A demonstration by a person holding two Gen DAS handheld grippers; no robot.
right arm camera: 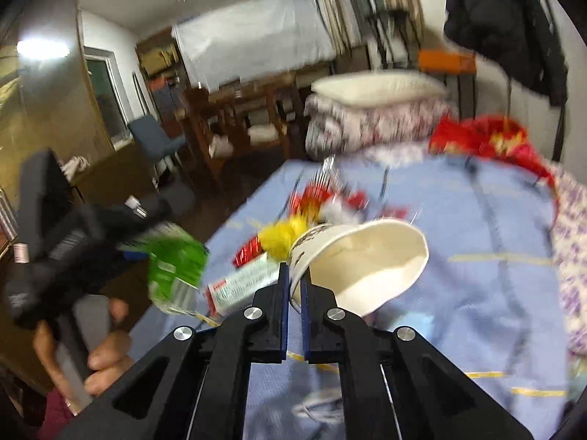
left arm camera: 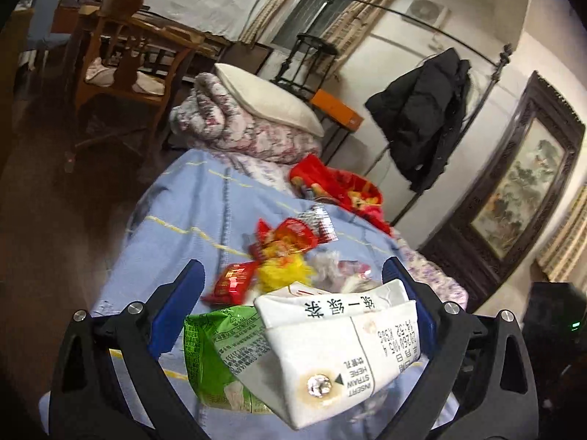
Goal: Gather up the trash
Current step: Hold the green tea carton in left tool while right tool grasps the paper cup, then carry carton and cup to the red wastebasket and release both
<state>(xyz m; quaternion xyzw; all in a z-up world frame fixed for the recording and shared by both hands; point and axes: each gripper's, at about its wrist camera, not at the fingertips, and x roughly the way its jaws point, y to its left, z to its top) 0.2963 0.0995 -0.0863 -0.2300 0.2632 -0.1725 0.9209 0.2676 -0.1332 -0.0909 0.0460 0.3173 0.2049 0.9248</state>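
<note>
The left gripper (left arm camera: 293, 286) clamped a white milk carton (left arm camera: 341, 344) and a green wrapper (left arm camera: 216, 348) together above the blue bedspread (left arm camera: 190, 220). More wrappers (left arm camera: 282, 249) lay heaped on the bed just beyond. Rightward, the right gripper (right arm camera: 295, 275), angled downward, pinched the wall of a tilted, empty paper cup (right arm camera: 367, 264), lifted above the bedspread.

Right gripper (right arm camera: 294, 286) apparently pinches paper cup (right arm camera: 367, 260) rim.
</note>
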